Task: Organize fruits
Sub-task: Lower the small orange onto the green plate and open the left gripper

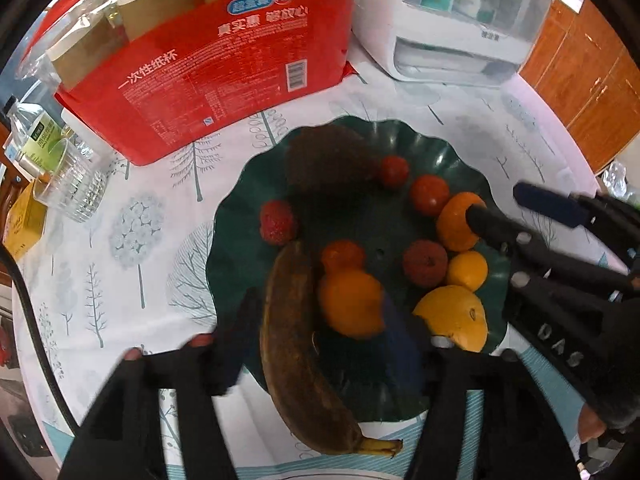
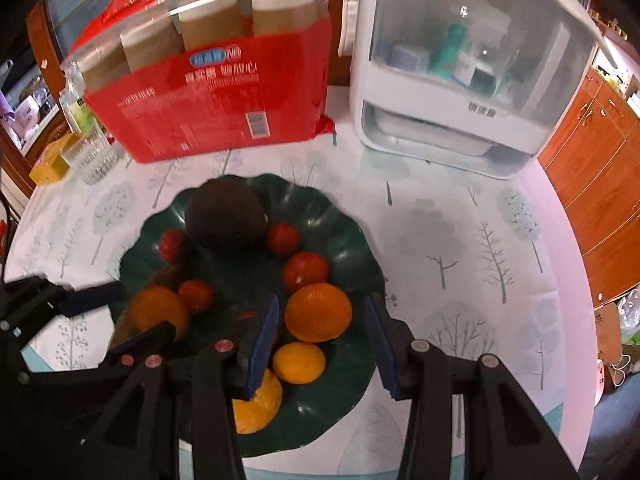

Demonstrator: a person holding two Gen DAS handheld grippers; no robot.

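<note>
A dark green plate (image 1: 240, 208) (image 2: 344, 248) holds a brown banana (image 1: 296, 352), a dark avocado (image 1: 328, 152) (image 2: 226, 216), a strawberry (image 1: 278, 222), tomatoes (image 1: 428, 194) (image 2: 306, 272) and several oranges. My left gripper (image 1: 320, 332) (image 2: 128, 316) is open low over the plate's near side, its fingers straddling the banana and one orange (image 1: 348, 304) (image 2: 160, 312). My right gripper (image 2: 324, 344) (image 1: 504, 206) is open above another orange (image 2: 318, 312) (image 1: 456, 224) and a smaller one (image 2: 298, 362), with gaps showing beside its blue pads (image 2: 266, 344).
A red pack of paper cups (image 1: 224, 68) (image 2: 208, 92) stands behind the plate, and a white appliance (image 1: 452, 20) (image 2: 460, 80) at the back right. A glass (image 1: 72, 188) (image 2: 94, 156), bottle (image 1: 28, 128) and yellow box (image 1: 24, 220) sit far left. Tree-print cloth (image 2: 480, 260) covers the table.
</note>
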